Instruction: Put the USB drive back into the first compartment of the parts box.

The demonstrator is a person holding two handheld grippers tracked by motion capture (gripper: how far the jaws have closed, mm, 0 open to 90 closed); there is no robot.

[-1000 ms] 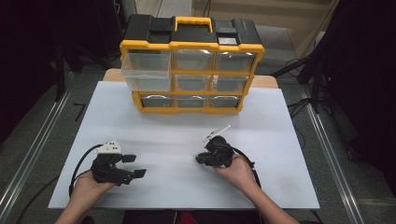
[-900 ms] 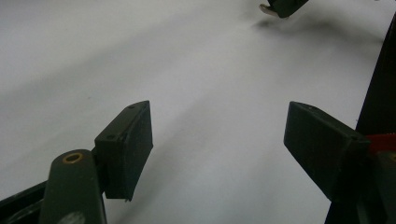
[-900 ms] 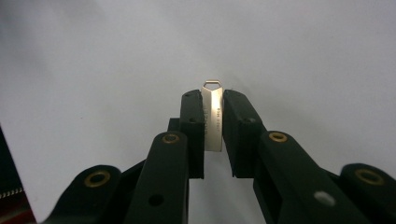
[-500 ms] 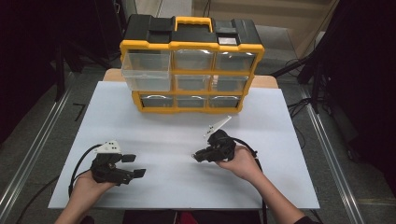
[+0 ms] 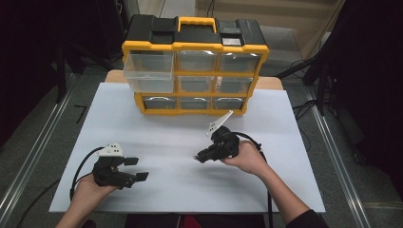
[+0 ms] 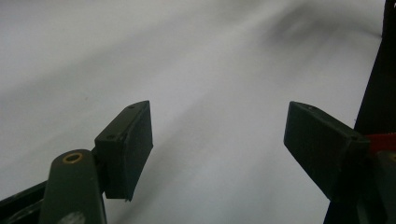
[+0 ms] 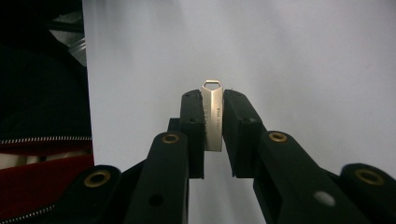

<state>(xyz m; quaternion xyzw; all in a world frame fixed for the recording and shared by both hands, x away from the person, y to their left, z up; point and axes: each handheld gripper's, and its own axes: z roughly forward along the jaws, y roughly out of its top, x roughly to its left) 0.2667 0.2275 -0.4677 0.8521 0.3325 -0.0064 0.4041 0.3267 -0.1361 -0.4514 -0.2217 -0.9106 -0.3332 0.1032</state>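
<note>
A small flat silver metal piece (image 7: 212,119) with a loop at its end stands upright between the pads of my right gripper (image 7: 213,100), which is shut on it. In the high view the right gripper (image 5: 200,157) hovers over the white table right of centre, pointing left, in front of the yellow and black drawer organizer (image 5: 195,42). My left gripper (image 5: 138,169) rests low at the front left, open with nothing between its fingers. In the left gripper view the left gripper (image 6: 217,135) has its jaws wide apart over bare white surface.
The organizer's top-left clear drawer (image 5: 148,71) is pulled out toward me; the other drawers sit flush. The white table (image 5: 157,137) has metal rails (image 5: 33,156) along both sides. Cables trail from both grippers toward the front edge.
My right hand has lifted a little and drifted away from me toward the organizer, still gripping the metal piece. The left hand has stayed put.
</note>
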